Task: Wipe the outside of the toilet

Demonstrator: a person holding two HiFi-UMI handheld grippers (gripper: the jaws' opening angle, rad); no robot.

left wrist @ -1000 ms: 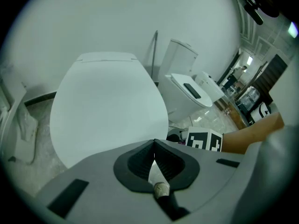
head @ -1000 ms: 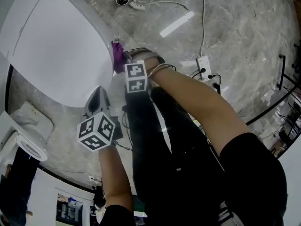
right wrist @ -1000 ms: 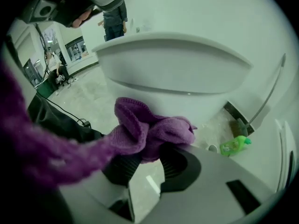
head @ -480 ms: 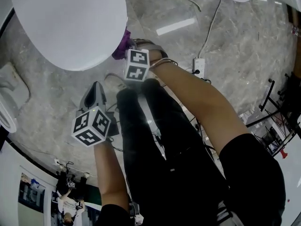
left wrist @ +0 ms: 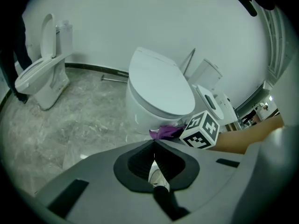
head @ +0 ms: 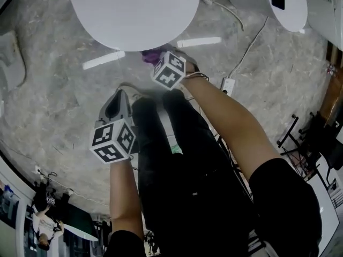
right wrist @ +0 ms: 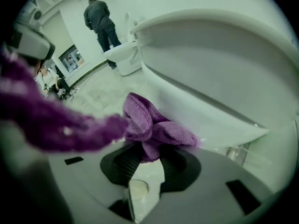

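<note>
Your left tongs (left wrist: 154,147) are closed together on nothing, short of the white ceramic toilet (left wrist: 161,90). Your right tongs (right wrist: 148,158) clamp a purple knitted cloth (right wrist: 149,125), bunched against the toilet's outer wall just ahead.

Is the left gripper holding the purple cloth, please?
No, the left gripper is shut on nothing; the purple cloth is pinched in the right gripper.

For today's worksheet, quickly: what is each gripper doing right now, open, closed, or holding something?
Left gripper: closed, empty.
Right gripper: closed on the purple cloth.
</note>
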